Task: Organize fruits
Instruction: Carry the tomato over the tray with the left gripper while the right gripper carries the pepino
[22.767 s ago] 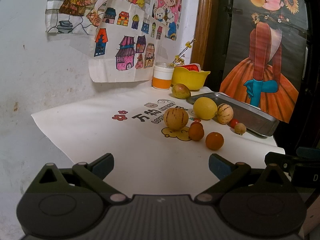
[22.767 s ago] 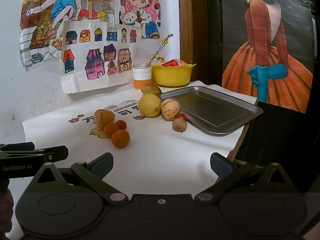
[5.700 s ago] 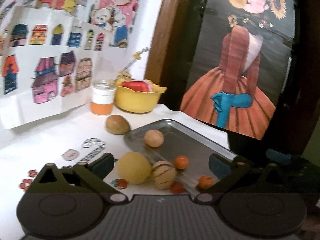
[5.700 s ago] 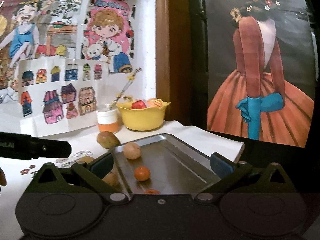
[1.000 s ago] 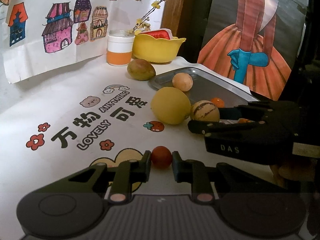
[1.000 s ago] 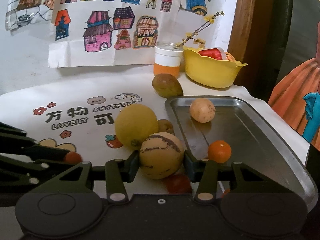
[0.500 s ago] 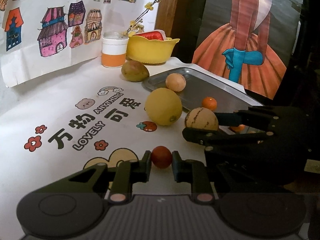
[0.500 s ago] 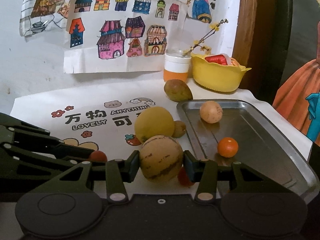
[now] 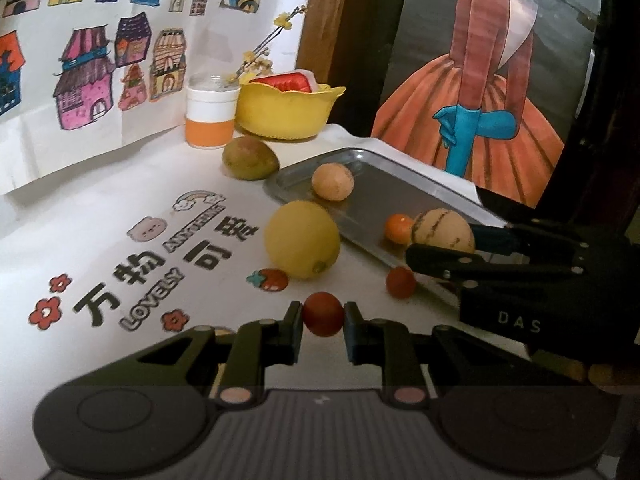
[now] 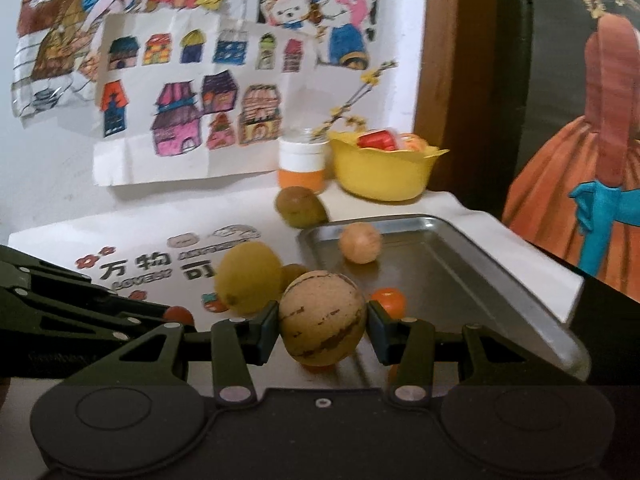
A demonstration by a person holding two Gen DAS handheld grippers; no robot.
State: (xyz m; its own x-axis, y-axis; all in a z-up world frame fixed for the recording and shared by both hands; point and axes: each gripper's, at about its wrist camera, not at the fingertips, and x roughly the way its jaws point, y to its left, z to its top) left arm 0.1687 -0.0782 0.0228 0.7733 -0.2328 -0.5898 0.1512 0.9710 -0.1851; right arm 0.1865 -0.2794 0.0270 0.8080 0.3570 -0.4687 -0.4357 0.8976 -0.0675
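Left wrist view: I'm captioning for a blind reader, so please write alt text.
The left tongs grip a small red fruit above a printed white cloth. To the right, the right tongs hold a striped melon over a metal tray.

I read three items. White cloth (image 9: pixel 132 184) on worktop: "万物可爱", "LOVELY", "ANYTHING", printed at my ten o'clock. Right tongs (image 9: pixel 444 236), black body at three o'clock: "DAS". I make out no other lettering.

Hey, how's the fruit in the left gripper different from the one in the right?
The left gripper holds a small, plain red fruit; the right gripper holds a much larger tan melon with dark streaks. The red fruit is over the tablecloth, the melon over the tray. Both are round and clamped.
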